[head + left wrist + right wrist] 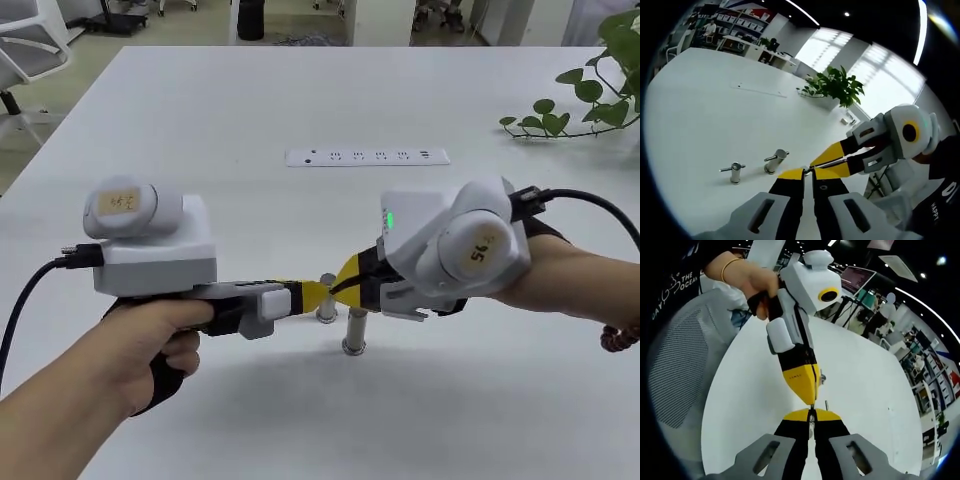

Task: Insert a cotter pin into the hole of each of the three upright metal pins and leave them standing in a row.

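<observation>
Two upright metal pins stand on the white table, one (327,308) just below the gripper tips and one (355,333) nearer me. In the left gripper view both pins (734,173) (775,161) carry a cotter pin crosswise through the top. My left gripper (318,293) and right gripper (345,278) meet tip to tip above the table. A thin cotter pin (811,408) bridges the two pairs of shut jaws. From the left gripper (807,173), the right gripper (813,166) comes in from the right. A third metal pin is hidden.
A white power strip (367,157) lies at the table's middle far side. A trailing green plant (585,105) sits at the far right corner, and an office chair (25,50) stands beyond the far left edge. Black cables trail from both grippers.
</observation>
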Available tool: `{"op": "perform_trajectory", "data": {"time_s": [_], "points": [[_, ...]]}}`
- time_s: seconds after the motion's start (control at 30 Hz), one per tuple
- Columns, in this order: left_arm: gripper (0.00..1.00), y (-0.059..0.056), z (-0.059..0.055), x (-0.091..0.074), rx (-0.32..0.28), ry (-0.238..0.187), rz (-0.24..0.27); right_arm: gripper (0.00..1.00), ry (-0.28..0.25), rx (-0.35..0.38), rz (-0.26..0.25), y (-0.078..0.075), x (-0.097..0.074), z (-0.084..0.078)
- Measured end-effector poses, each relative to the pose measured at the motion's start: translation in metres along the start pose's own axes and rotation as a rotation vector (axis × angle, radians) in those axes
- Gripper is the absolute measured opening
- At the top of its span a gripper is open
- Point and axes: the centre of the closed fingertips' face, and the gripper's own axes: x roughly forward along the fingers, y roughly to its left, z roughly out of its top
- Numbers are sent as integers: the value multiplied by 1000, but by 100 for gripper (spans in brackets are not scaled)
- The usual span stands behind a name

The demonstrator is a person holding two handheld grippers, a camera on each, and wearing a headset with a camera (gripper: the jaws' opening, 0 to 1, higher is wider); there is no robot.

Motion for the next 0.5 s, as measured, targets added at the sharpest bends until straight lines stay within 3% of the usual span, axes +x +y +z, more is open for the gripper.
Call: {"op": "perform_trajectory", "data": {"time_s": [0.5], "points": [[0, -3, -1, 0, 37, -3, -20, 0, -7, 15, 8, 2, 1, 1]]}}
